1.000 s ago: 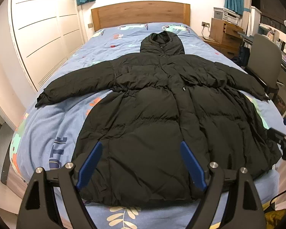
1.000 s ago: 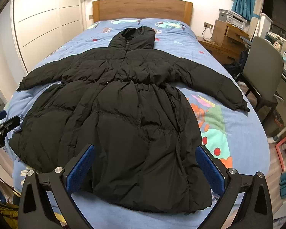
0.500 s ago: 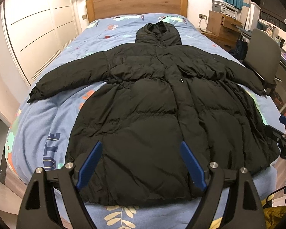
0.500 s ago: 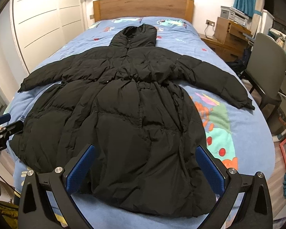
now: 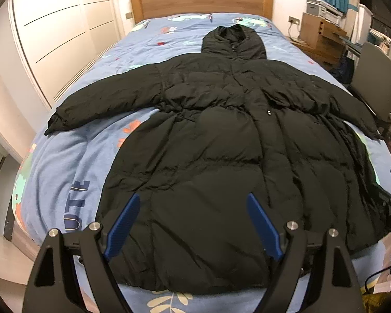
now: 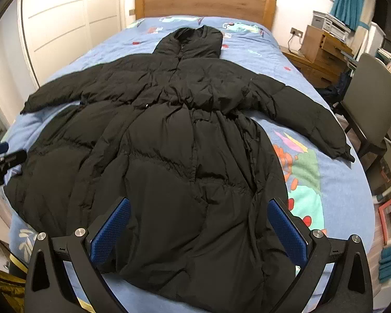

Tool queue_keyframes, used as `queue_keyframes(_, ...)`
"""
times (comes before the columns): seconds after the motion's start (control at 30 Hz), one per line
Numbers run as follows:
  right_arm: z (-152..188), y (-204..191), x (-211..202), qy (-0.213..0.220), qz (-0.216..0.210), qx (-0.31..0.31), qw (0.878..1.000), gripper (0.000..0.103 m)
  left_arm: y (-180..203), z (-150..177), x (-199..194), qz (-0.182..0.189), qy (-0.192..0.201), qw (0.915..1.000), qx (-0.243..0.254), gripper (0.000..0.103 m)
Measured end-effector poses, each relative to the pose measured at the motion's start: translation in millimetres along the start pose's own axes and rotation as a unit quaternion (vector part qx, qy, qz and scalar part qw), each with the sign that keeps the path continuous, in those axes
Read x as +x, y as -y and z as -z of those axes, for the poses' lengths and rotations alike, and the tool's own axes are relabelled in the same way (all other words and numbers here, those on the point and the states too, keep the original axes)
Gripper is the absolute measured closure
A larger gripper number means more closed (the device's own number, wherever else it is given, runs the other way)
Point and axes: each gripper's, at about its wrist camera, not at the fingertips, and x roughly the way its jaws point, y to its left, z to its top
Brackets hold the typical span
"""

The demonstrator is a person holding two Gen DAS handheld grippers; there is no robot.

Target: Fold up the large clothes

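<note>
Black padded coat (image 5: 208, 140) spread flat, front up, on the blue patterned bed (image 5: 65, 167). Long axis straight away from both grippers: hem at the near edge of the bed, hood (image 5: 233, 43) far off toward the wooden headboard (image 5: 200, 2). Sleeves thrown out to either side, left sleeve (image 5: 104, 101) reaching toward the wardrobe (image 5: 57, 34) side, right sleeve (image 6: 307, 120) toward the chair (image 6: 370, 96).

Left gripper (image 5: 193, 224) above the near hem, blue fingers (image 5: 121, 225) spread wide, nothing between them. Right gripper (image 6: 199, 230) likewise over the hem on the other half, fingers (image 6: 286, 232) wide apart and empty. Neither touching the cloth, as far as the fisheye lets one judge; height above the hem hard to read.

Folding not yet begun: coat fully open, no crease laid. Likely first fold along the length, sleeve and side panel brought in toward the middle seam. For that, left gripper nearer the left sleeve and left hem corner, right gripper nearer the right sleeve and right hem corner. Cuffs well apart from both, up and outward. Hem corners just ahead and to the outside of each gripper, so the shorter reach. Puffy fill likely to spring back and resist a flat crease; slippery shell likely to slide on the bed when pulled.
</note>
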Motion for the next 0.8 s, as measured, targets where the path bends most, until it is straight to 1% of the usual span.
queue_keyframes(0.1, -4, -1, 4, -0.008, 0.002, -0.005, 1.000, 0.001, -2, -3, 5, -0.007, -0.006, 0.9999, -0.007, 0.020)
queue_keyframes(0.3, -17, 1, 14, -0.011, -0.011, -0.003, 1.000, 0.001, -6, -12, 12, -0.020, -0.011, 0.9997, -0.011, 0.020)
queue_keyframes(0.4, -27, 7, 21, -0.008, -0.020, 0.002, 1.000, 0.001, -9, -24, 15, -0.031, -0.009, 0.9994, -0.010, 0.020)
queue_keyframes(0.5, -42, 23, 28, 0.000, -0.030, 0.026, 0.999, 0.001, -13, -44, 15, -0.050, 0.007, 0.9987, -0.009, 0.020)
queue_keyframes(0.6, -65, 53, 38, 0.015, -0.035, 0.069, 0.997, 0.001, -21, -70, 12, -0.063, 0.029, 0.9974, -0.018, 0.020)
queue_keyframes(0.67, -80, 81, 49, 0.022, -0.030, 0.106, 0.994, 0.001, -29, -86, 10, -0.075, 0.044, 0.9958, -0.029, 0.020)
queue_keyframes(0.77, -96, 138, 70, 0.034, -0.011, 0.182, 0.983, 0.000, -41, -106, 10, -0.083, 0.056, 0.9935, -0.053, 0.020)
queue_keyframes(0.8, -98, 163, 80, 0.037, -0.006, 0.215, 0.976, 0.000, -45, -111, 12, -0.084, 0.057, 0.9929, -0.062, 0.020)
